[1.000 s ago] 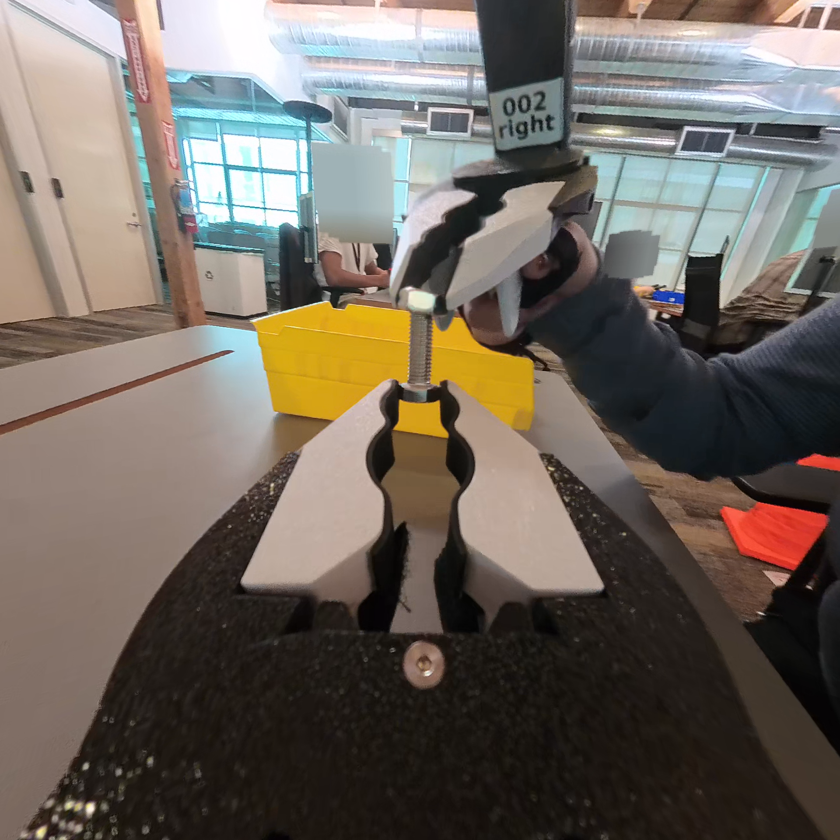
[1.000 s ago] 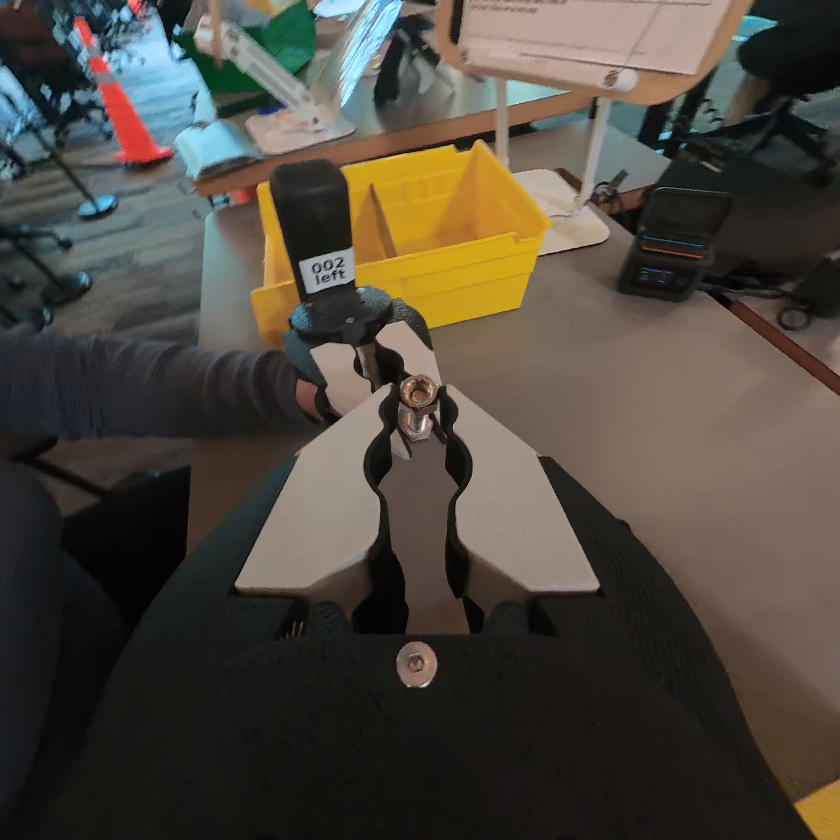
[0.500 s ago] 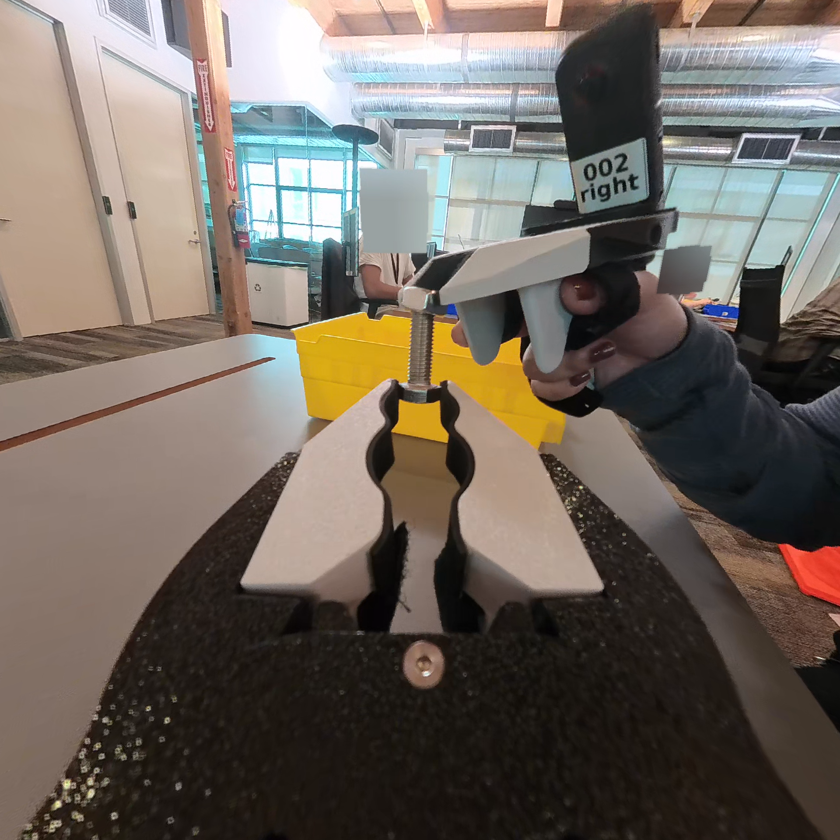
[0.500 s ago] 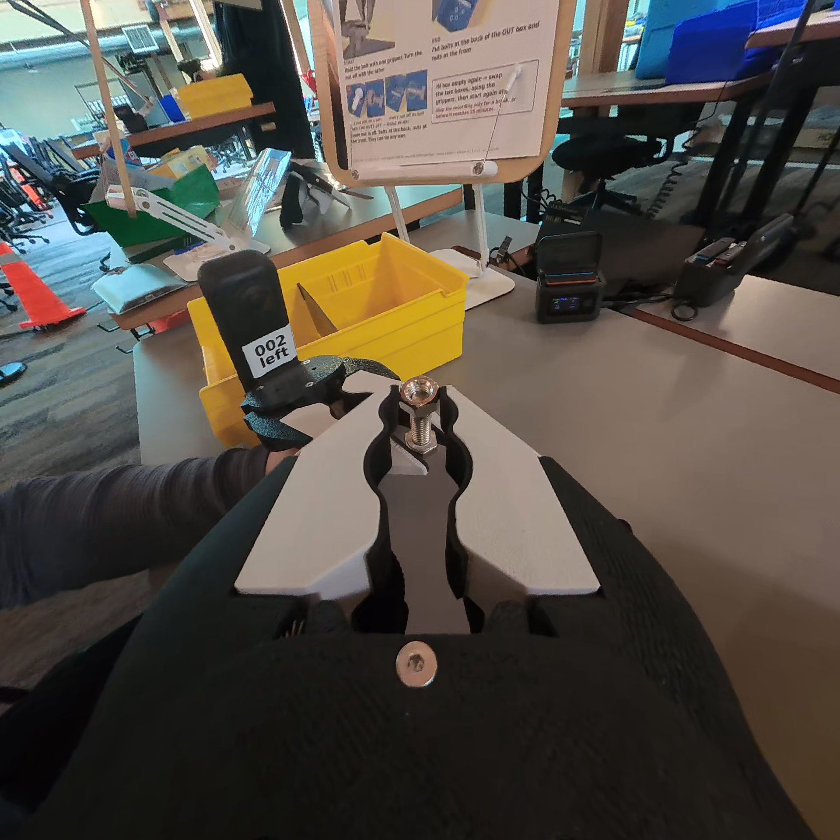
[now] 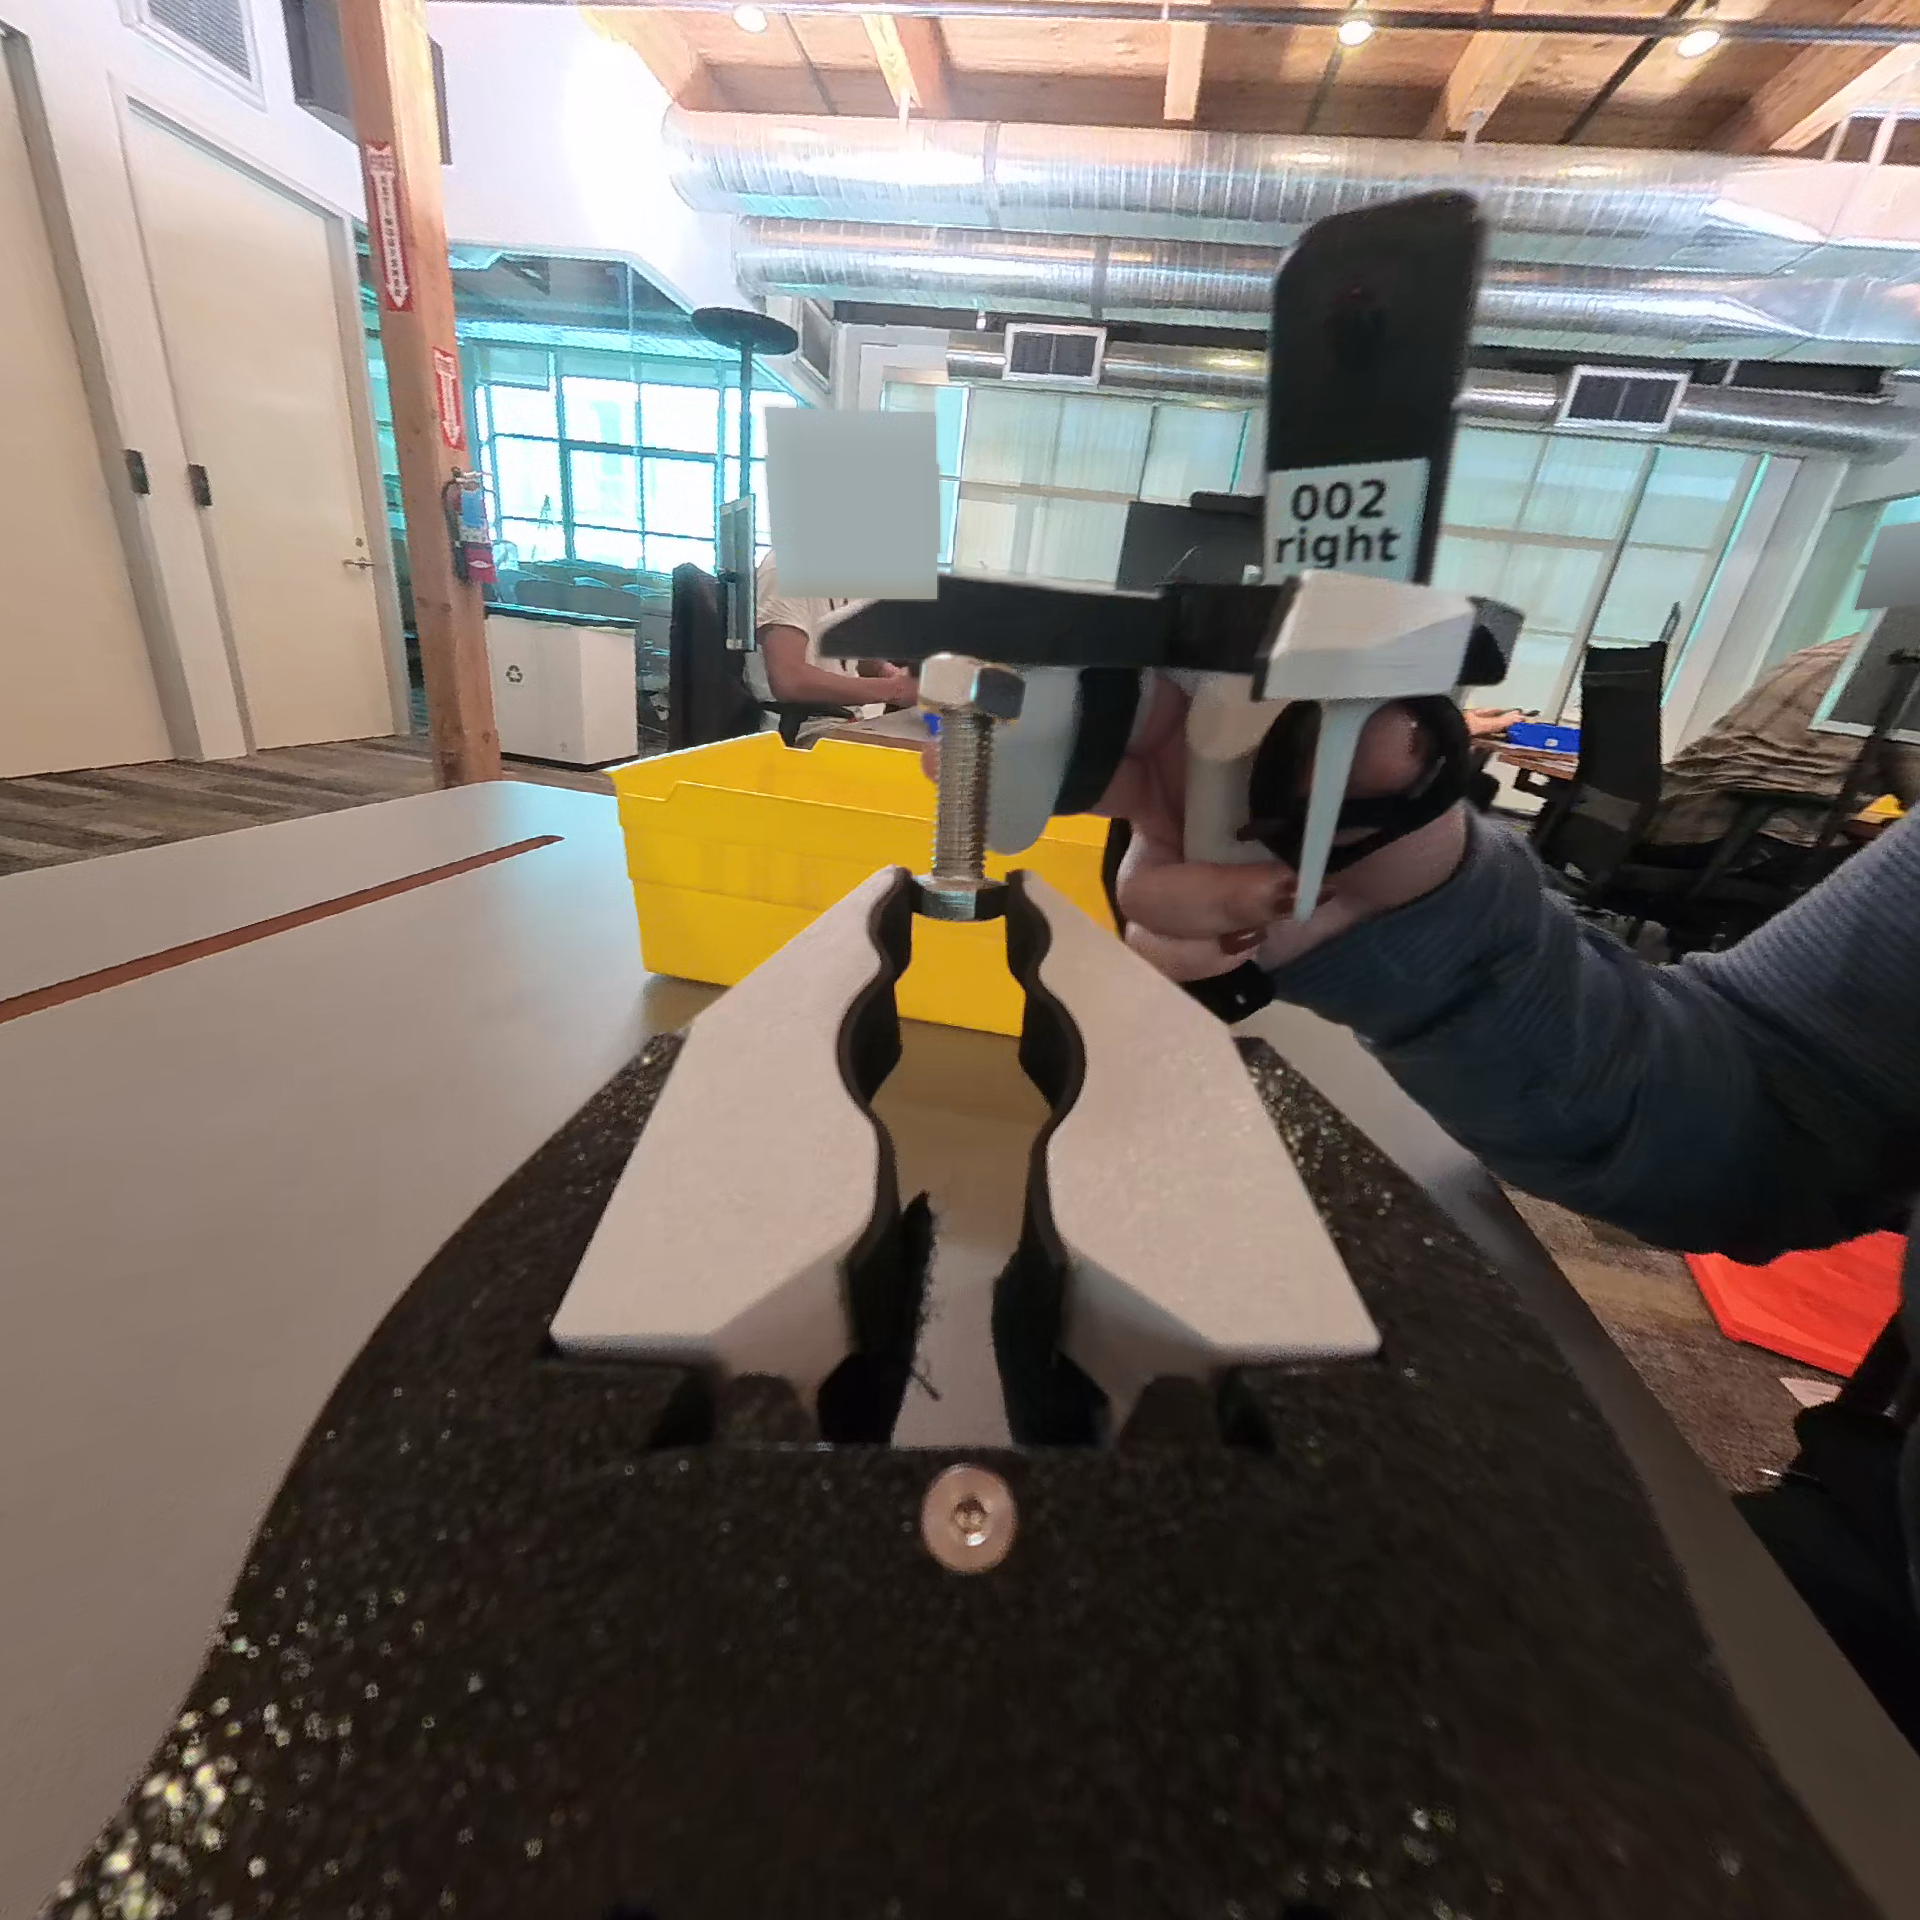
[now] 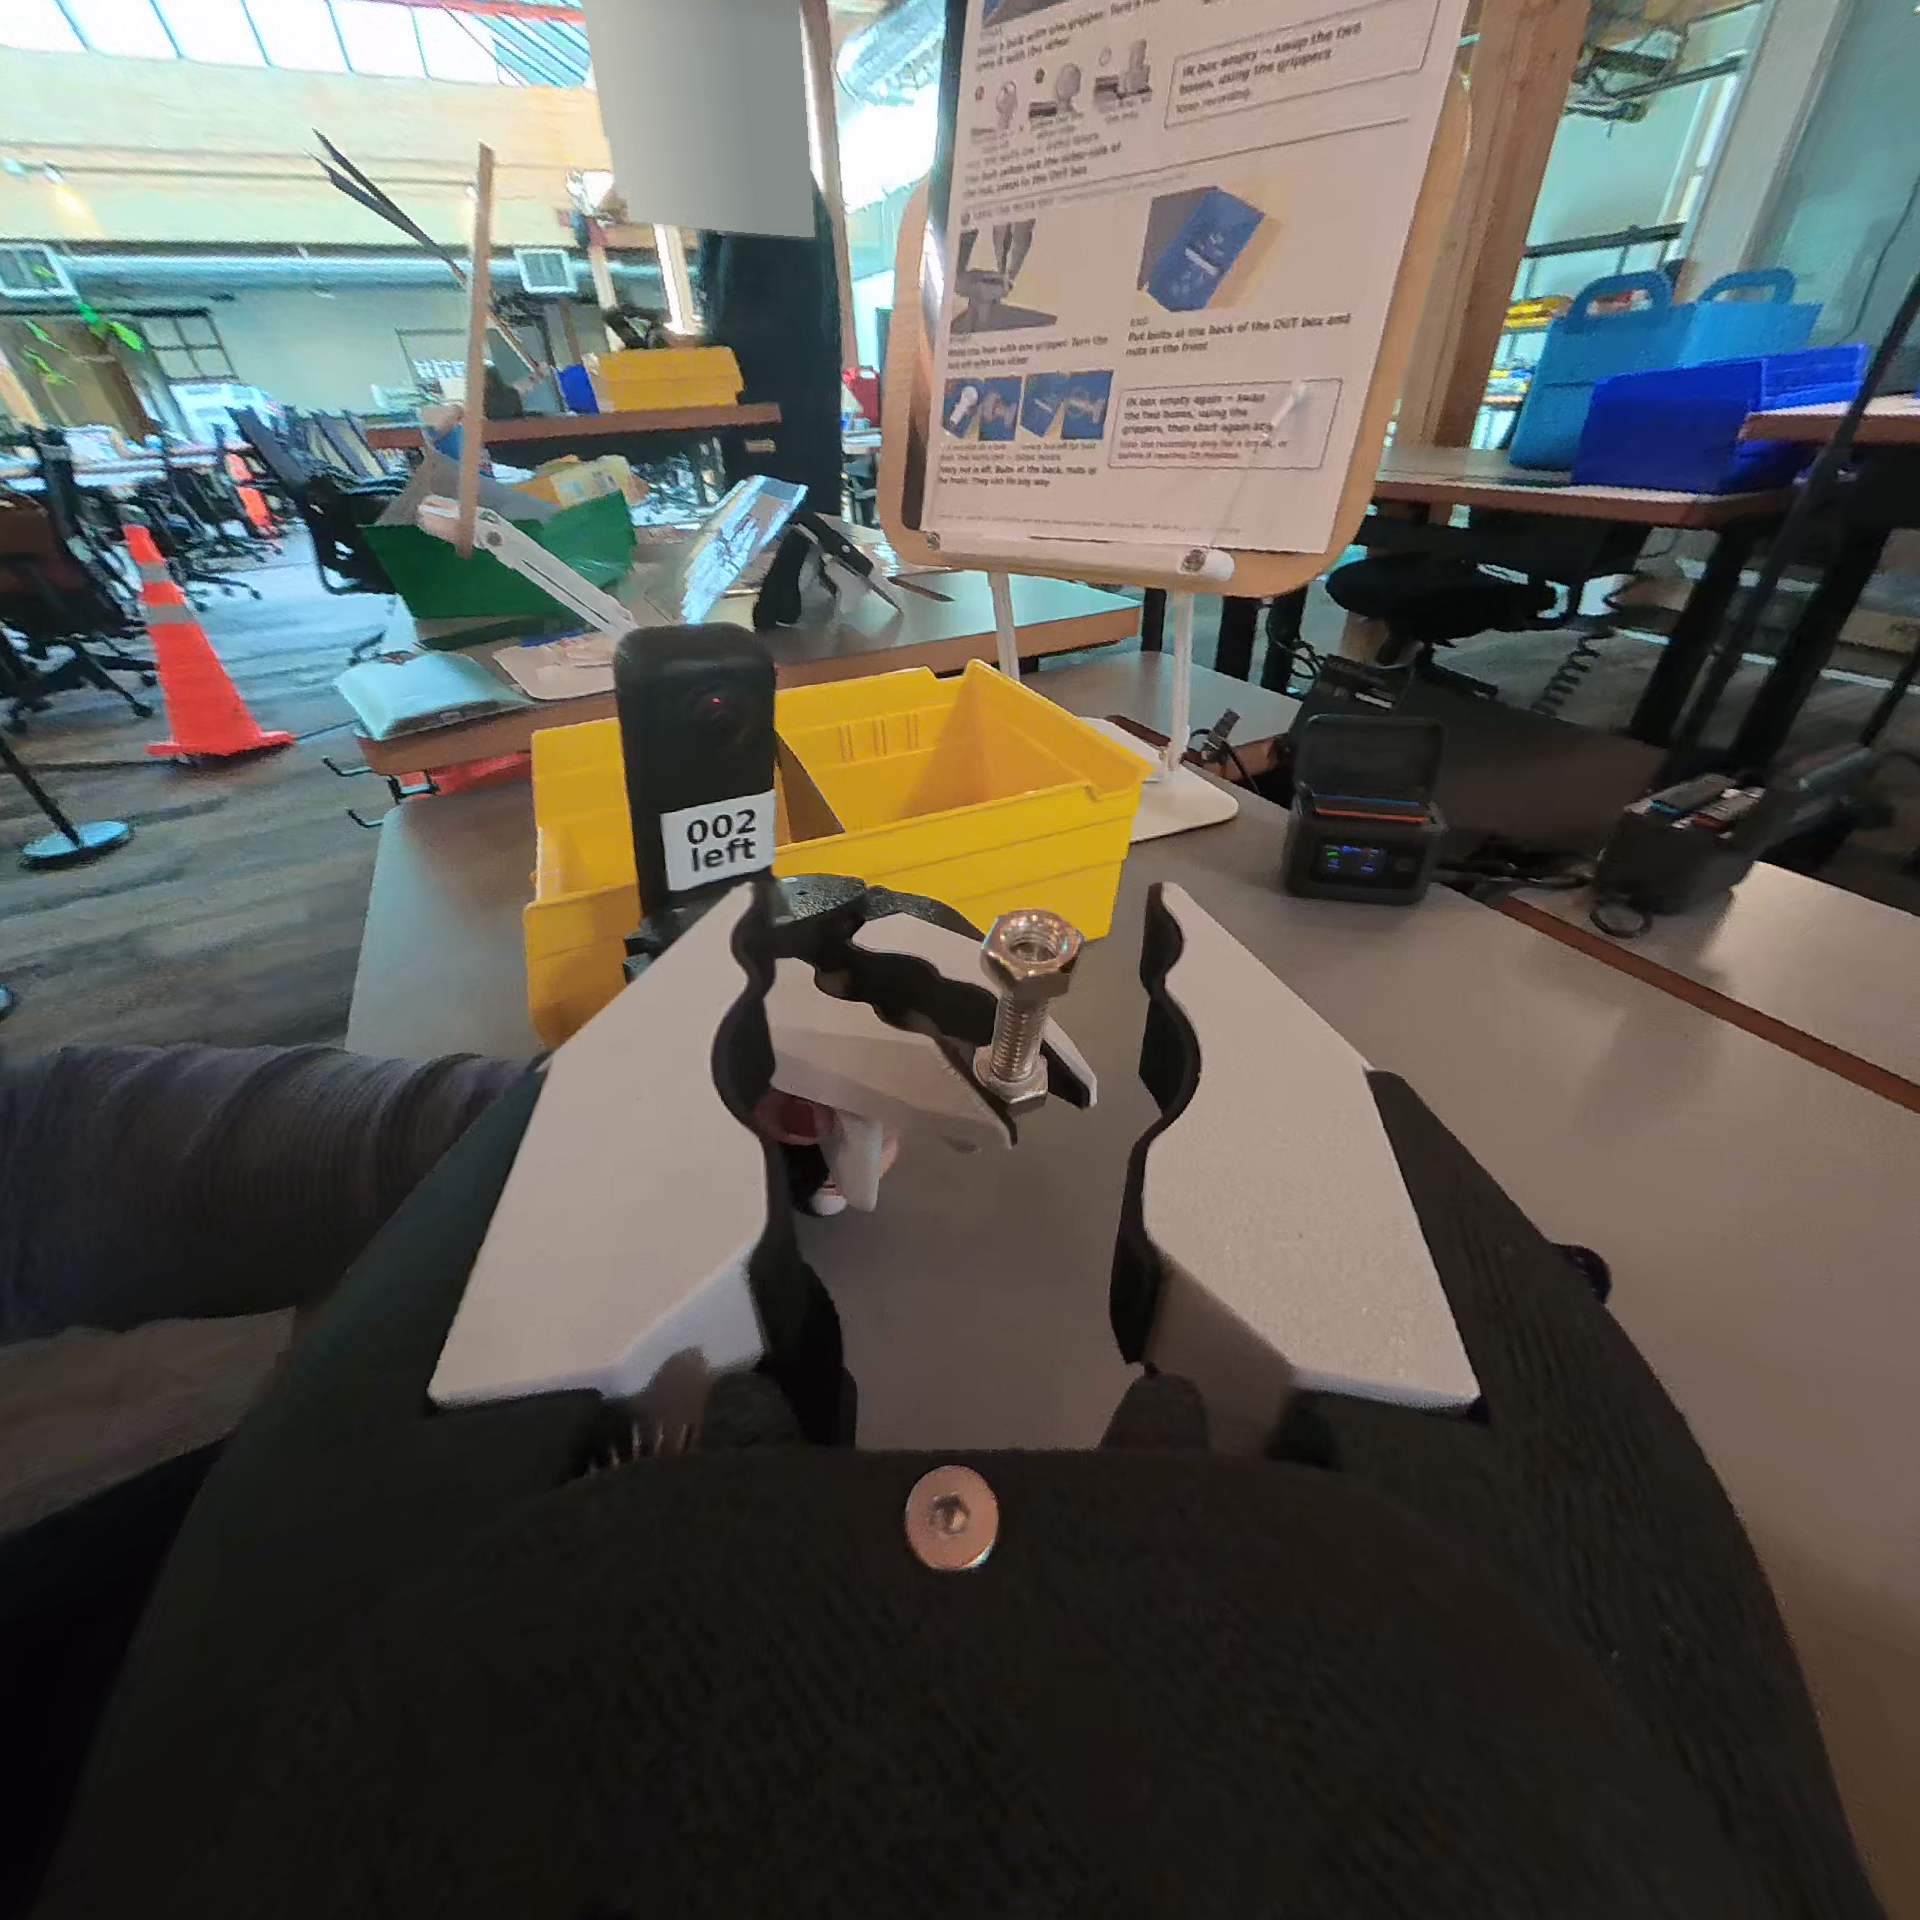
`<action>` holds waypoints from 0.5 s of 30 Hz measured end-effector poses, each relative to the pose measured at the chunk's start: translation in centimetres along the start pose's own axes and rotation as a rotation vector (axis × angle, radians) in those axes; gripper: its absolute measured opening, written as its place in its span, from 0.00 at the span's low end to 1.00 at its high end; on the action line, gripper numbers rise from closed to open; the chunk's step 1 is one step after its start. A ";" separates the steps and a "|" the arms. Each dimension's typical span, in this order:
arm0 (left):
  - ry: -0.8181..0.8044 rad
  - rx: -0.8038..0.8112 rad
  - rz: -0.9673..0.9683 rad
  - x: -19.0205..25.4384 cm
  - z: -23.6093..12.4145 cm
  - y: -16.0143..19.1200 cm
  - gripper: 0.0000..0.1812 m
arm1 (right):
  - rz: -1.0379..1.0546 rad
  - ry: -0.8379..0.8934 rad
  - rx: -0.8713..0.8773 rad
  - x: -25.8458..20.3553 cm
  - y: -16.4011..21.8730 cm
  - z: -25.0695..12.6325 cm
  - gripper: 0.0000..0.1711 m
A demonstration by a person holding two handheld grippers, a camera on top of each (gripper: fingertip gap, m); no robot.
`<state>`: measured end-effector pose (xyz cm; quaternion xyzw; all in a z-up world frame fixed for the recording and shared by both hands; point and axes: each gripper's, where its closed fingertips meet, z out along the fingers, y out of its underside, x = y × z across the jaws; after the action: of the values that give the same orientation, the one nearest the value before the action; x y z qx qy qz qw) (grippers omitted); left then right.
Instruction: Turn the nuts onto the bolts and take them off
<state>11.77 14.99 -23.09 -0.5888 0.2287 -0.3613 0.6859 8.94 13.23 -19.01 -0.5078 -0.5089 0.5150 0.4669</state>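
Observation:
A silver bolt (image 5: pixel 961 800) stands upright, its head clamped in the tips of my left gripper (image 5: pixel 961 902), which is shut on it. A hex nut (image 5: pixel 971 691) sits at the top end of the thread. In the right wrist view the nut (image 6: pixel 1032 945) and bolt (image 6: pixel 1013 1034) stand between the spread fingers of my right gripper (image 6: pixel 956 914), which is open and does not touch them. The nut is nearer the right finger. The right gripper (image 5: pixel 935 629) shows edge-on, level, at nut height. The left gripper (image 6: pixel 914 1039) shows holding the bolt head.
A yellow divided bin (image 6: pixel 966 821) stands on the grey table (image 6: pixel 1558 1143) just behind the grippers; it also shows in the left wrist view (image 5: pixel 769 831). An instruction board on a white stand (image 6: pixel 1164 281) and a black device (image 6: pixel 1361 821) are behind right. The table edge is on the left. The gap from one gripper's tips to the other's is roughly 5 centimetres.
My right gripper was shut on the nut and has opened wide, letting it go. It has also levelled out. My left gripper still holds the bolt upright.

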 end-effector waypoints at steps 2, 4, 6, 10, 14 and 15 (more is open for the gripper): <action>0.015 -0.002 0.000 0.3 0.1 0.1 0.09 | 0.007 -0.026 -0.003 -0.2 0.3 0.3 0.43; 0.018 -0.005 -0.003 0.3 0.2 0.1 0.09 | 0.000 -0.047 -0.003 -0.6 0.5 0.4 0.44; 0.016 -0.001 -0.009 0.2 0.1 0.1 0.09 | -0.013 -0.053 -0.006 -0.9 0.7 0.5 0.44; -0.012 0.013 -0.027 -0.4 -0.2 -0.2 0.09 | -0.015 -0.054 -0.002 -1.1 0.8 0.3 0.44; -0.008 0.025 -0.049 -0.6 -0.4 -0.4 0.09 | 0.003 -0.044 0.026 -0.8 0.6 0.0 0.43; 0.005 0.022 -0.047 -0.4 -0.3 -0.3 0.09 | 0.005 -0.040 0.032 -0.7 0.5 0.1 0.43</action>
<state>11.27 15.08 -22.85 -0.5854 0.2123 -0.3814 0.6832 8.94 12.53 -19.51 -0.4909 -0.5088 0.5342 0.4634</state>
